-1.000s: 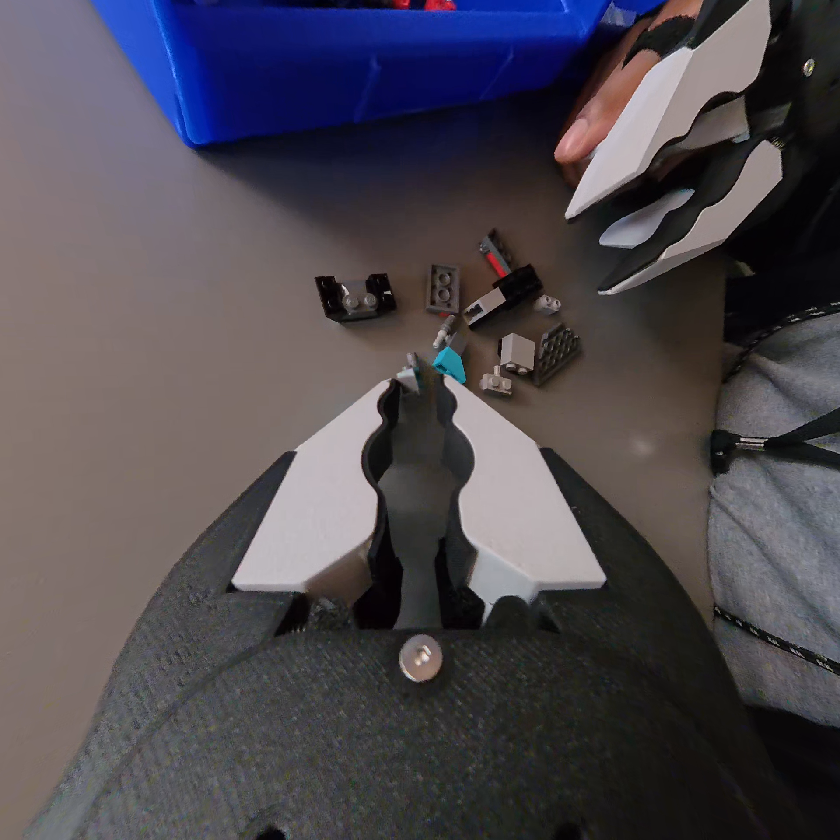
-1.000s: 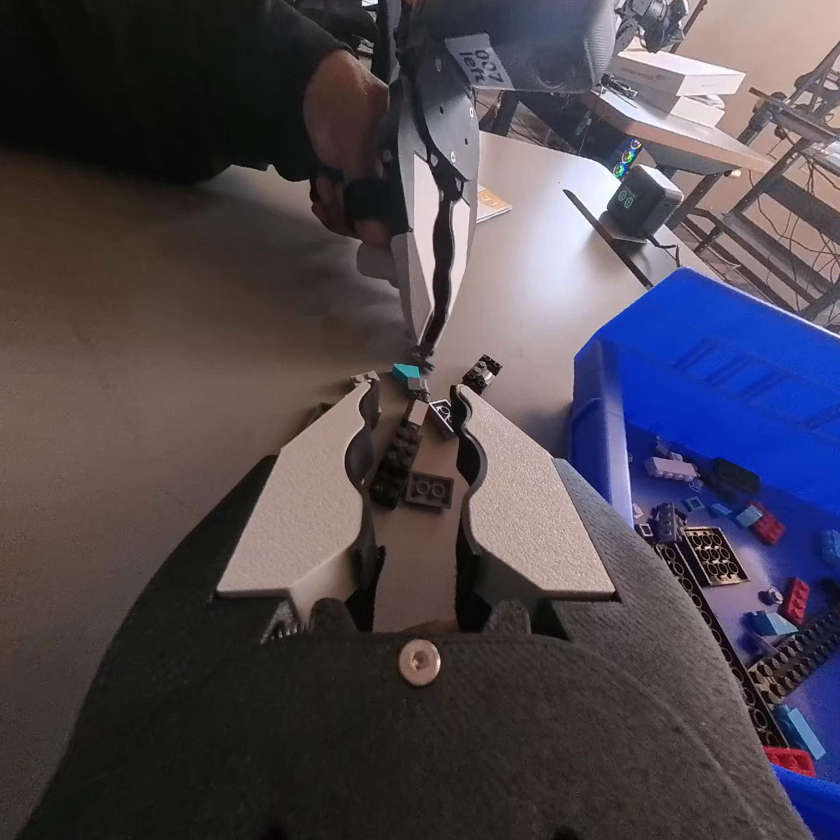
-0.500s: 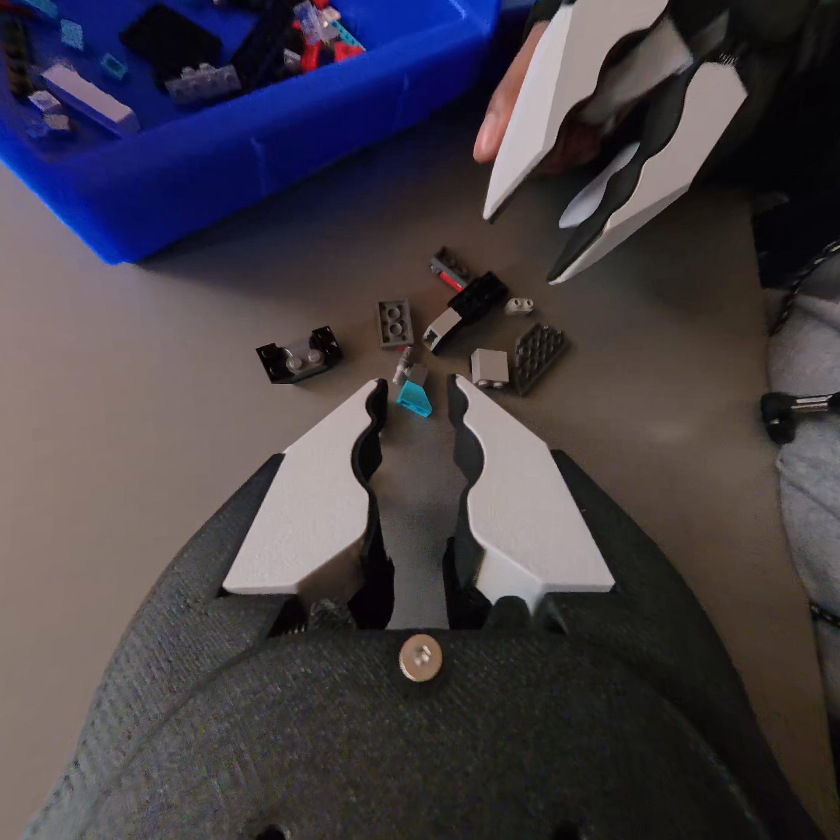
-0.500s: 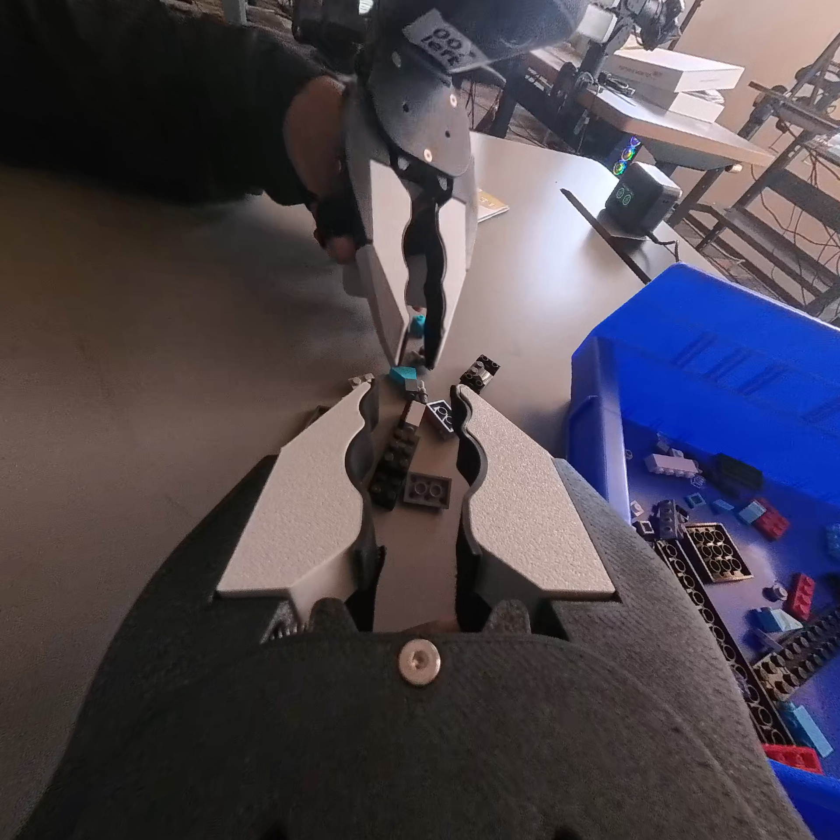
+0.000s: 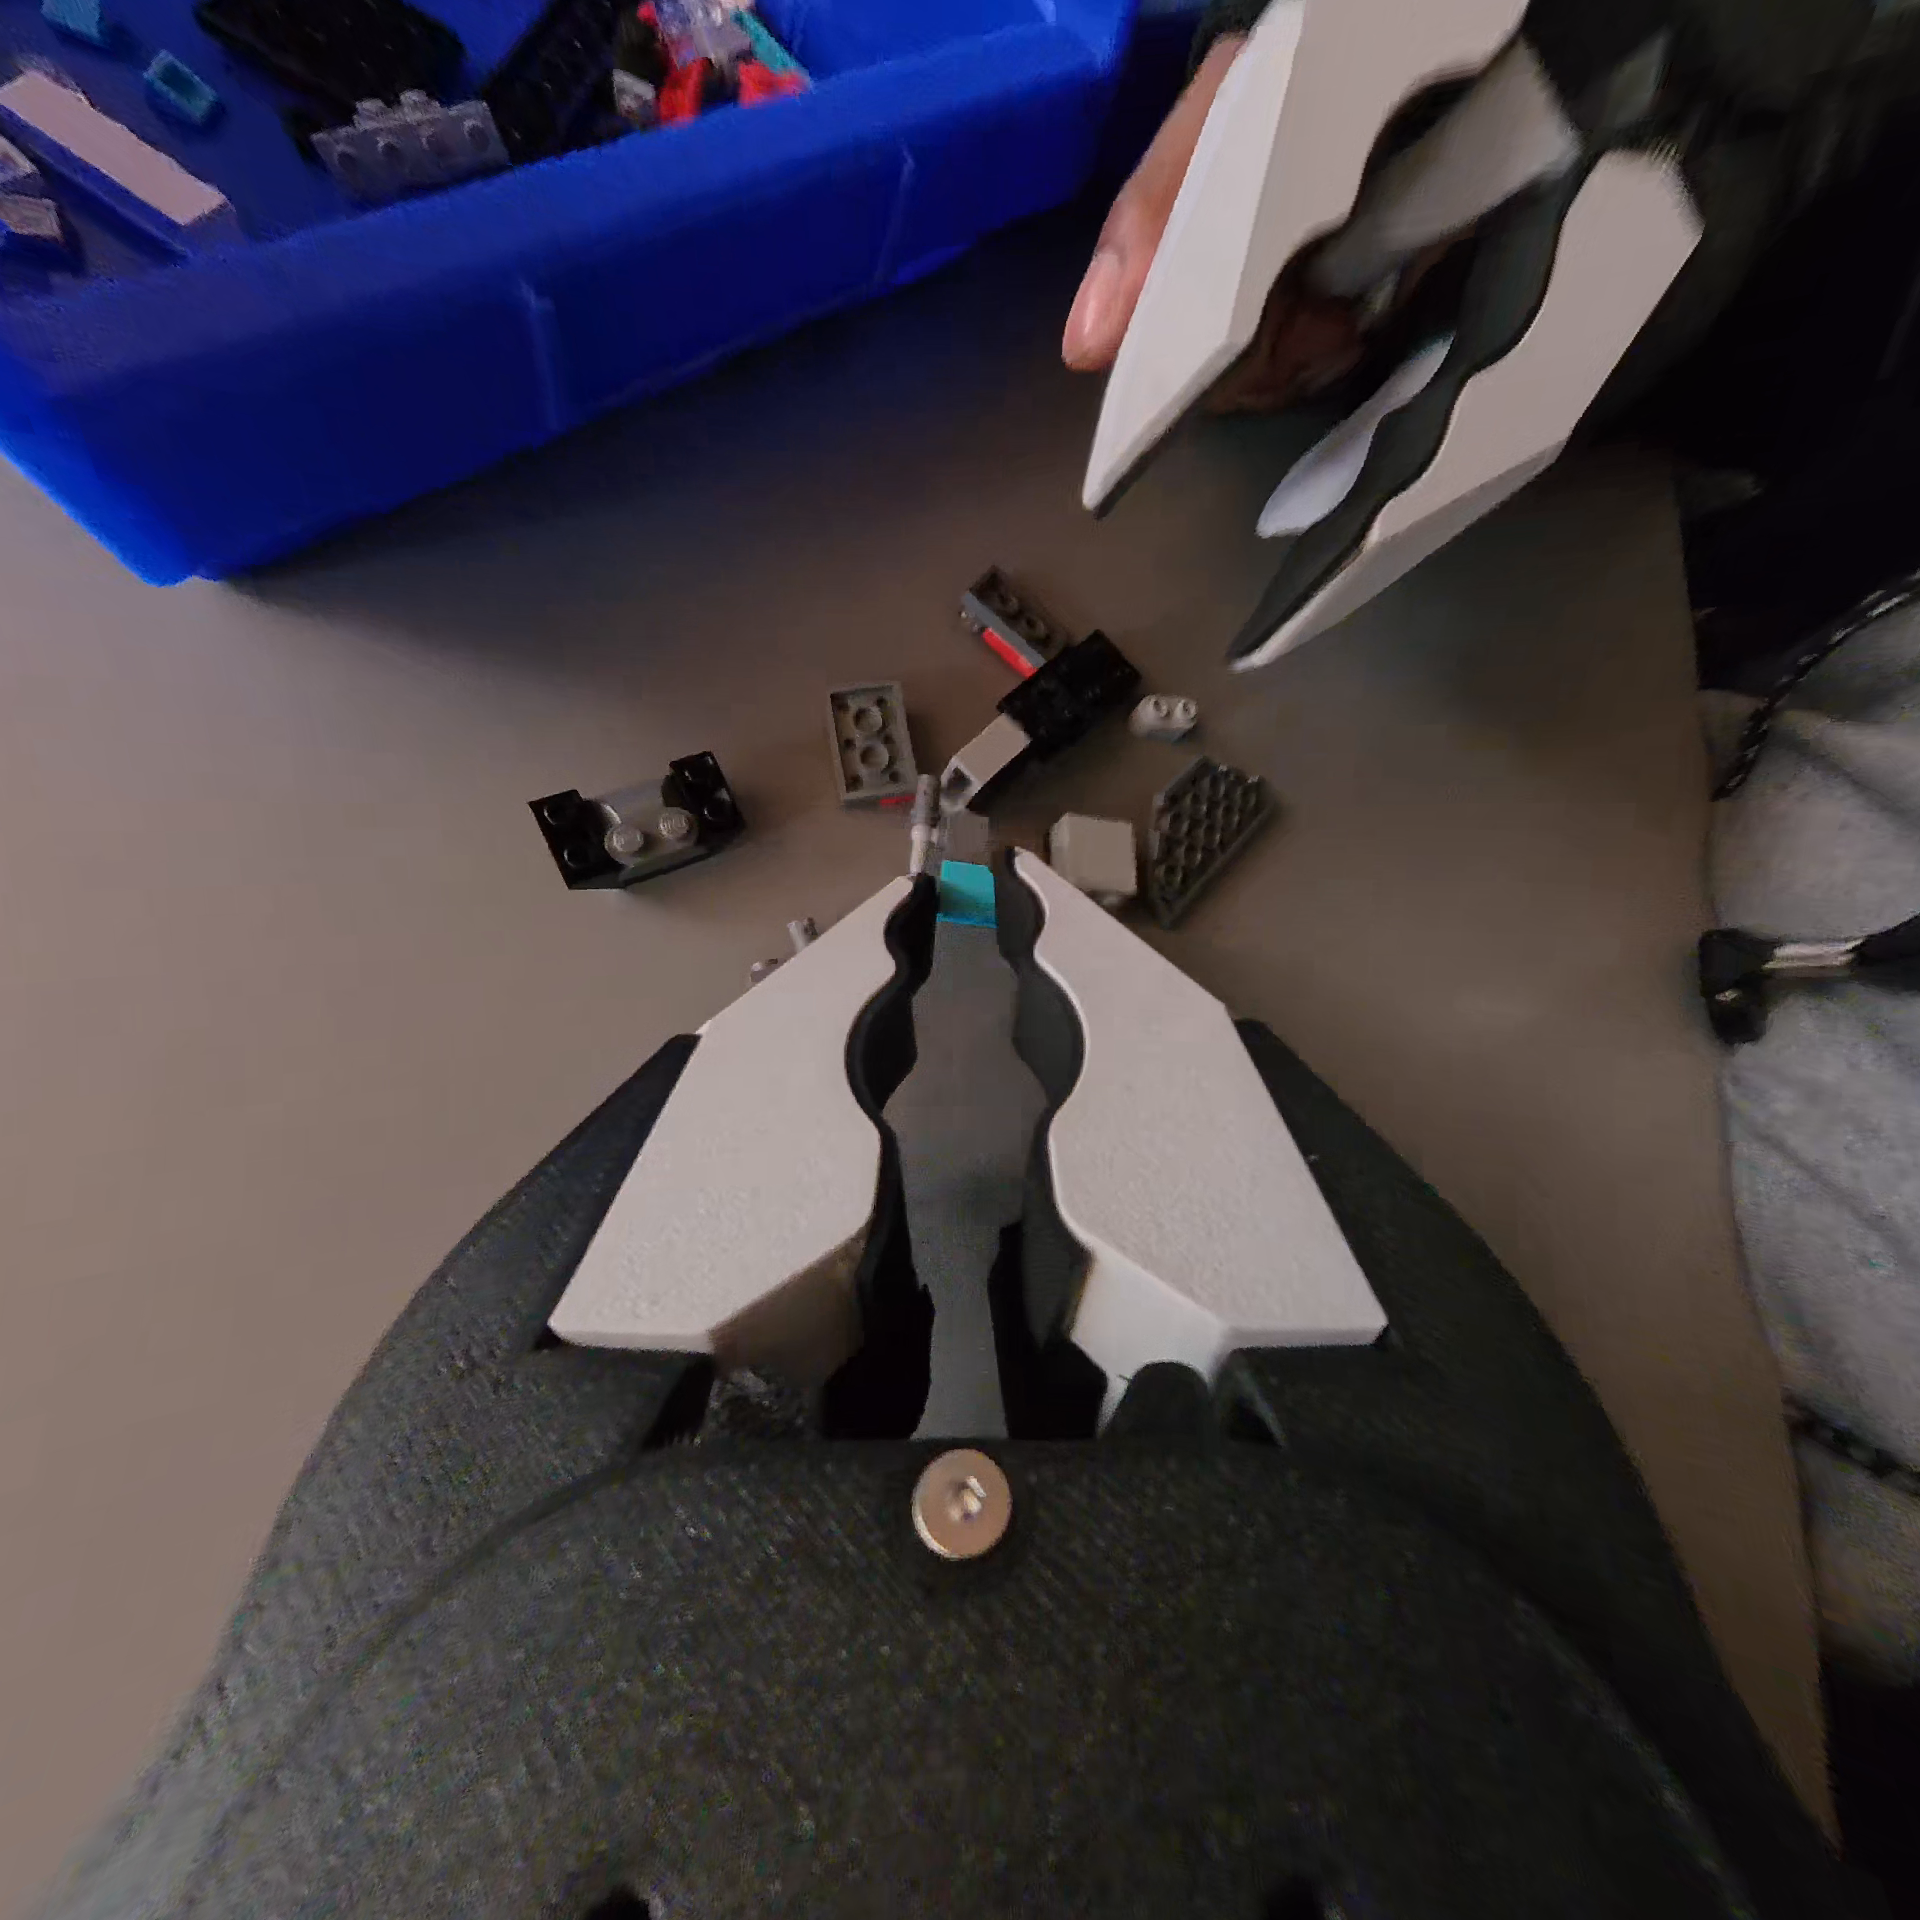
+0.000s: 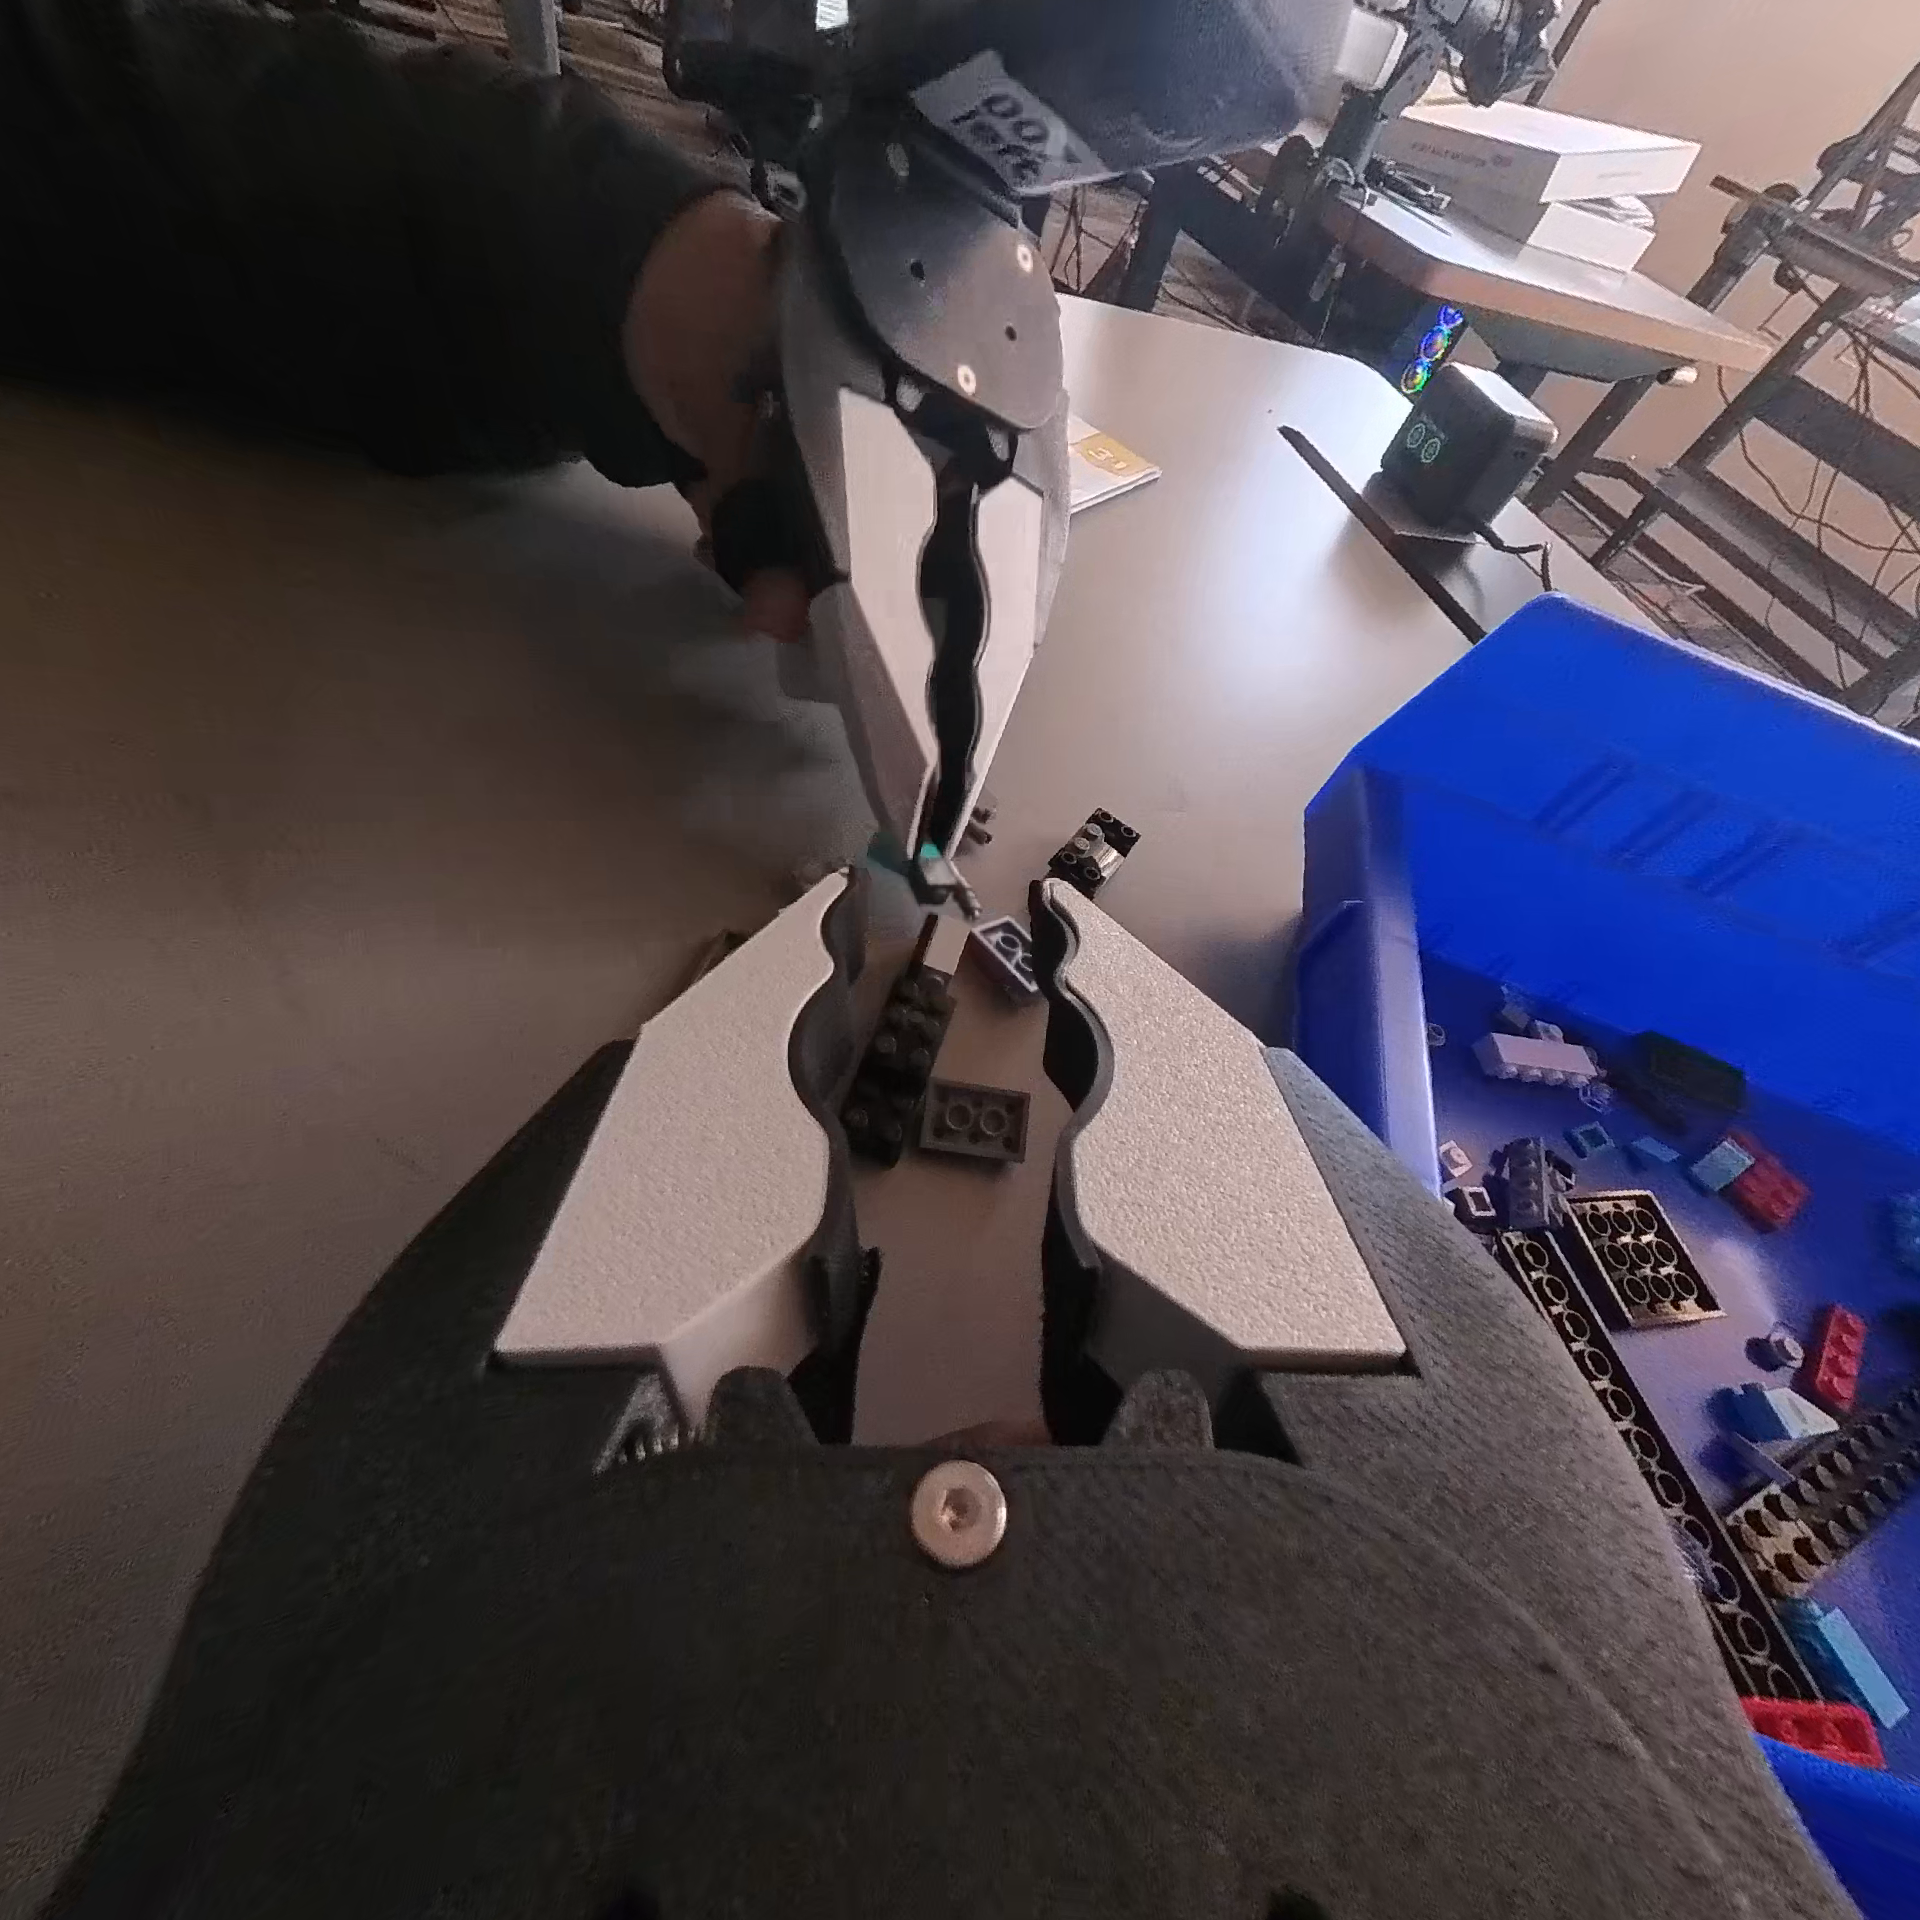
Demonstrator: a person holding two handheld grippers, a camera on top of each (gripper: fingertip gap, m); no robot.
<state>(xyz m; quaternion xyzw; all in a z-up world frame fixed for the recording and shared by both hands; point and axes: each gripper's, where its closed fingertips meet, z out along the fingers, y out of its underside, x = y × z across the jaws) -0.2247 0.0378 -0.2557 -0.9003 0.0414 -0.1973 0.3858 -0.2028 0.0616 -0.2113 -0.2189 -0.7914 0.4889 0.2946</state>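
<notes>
Occlusions, cut-offs, blur

Teal brick mostly hidden between left gripper jaws; grip contact not resolvable. Blue bin cut by top edge, far contents blurred. Right gripper motion-blurred. Small grey piece beside the left jaw too small to identify.

Writing is showing in a few places, all around the blue bin: a printed label on the left gripper, a yellow-marked card lying on the worktop behind it, and a black box glowing with round symbols.
</notes>
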